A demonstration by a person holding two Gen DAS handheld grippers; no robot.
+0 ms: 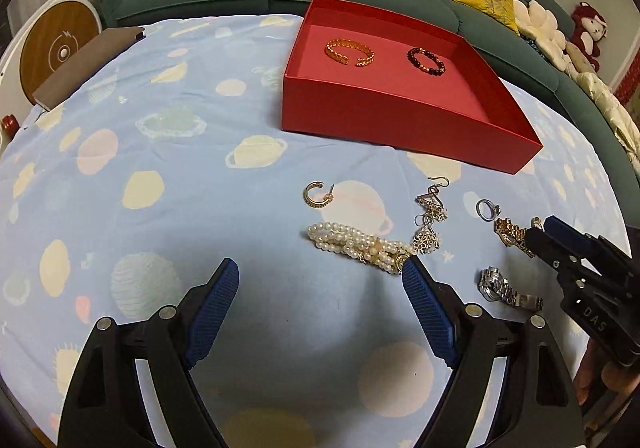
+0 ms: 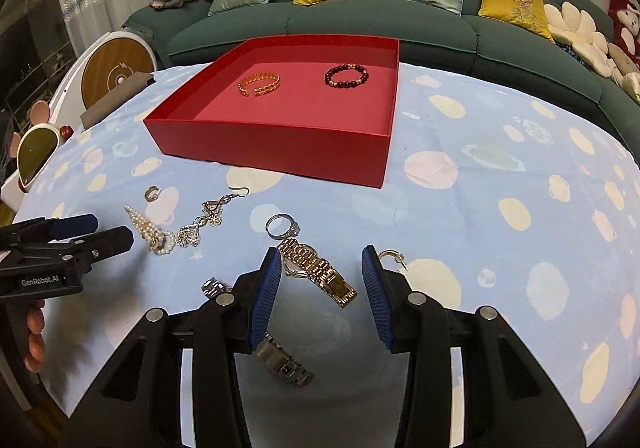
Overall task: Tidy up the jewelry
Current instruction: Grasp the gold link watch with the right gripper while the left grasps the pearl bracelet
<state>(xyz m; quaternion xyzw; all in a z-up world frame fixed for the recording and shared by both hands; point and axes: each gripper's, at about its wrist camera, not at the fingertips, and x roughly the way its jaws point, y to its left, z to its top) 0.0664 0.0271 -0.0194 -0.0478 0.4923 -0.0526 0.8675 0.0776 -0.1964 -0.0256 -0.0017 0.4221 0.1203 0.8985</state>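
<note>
A red box (image 1: pixel 400 120) at the back of the table holds a gold bangle (image 1: pixel 350 52) and a dark bead bracelet (image 1: pixel 426 60). In front of it lie a pearl bracelet (image 1: pixel 356 244), a gold hoop earring (image 1: pixel 318 195), silver drop earrings (image 1: pixel 430 216), a silver ring (image 2: pixel 282 226), a gold watch (image 2: pixel 320 272) and a silver watch (image 2: pixel 280 364). My left gripper (image 1: pixel 320 268) is wide open just short of the pearl bracelet, one fingertip at the bracelet's end. My right gripper (image 2: pixel 320 264) is open astride the gold watch, its pads clear of it.
A blue planet-print cloth (image 1: pixel 180 168) covers the table. A grey board (image 1: pixel 88 64) lies at the far left edge beside a round wooden disc (image 1: pixel 56 48). A green sofa (image 2: pixel 360 24) with cushions and plush toys runs behind. Another gold hoop earring (image 2: pixel 394 258) lies by my right finger.
</note>
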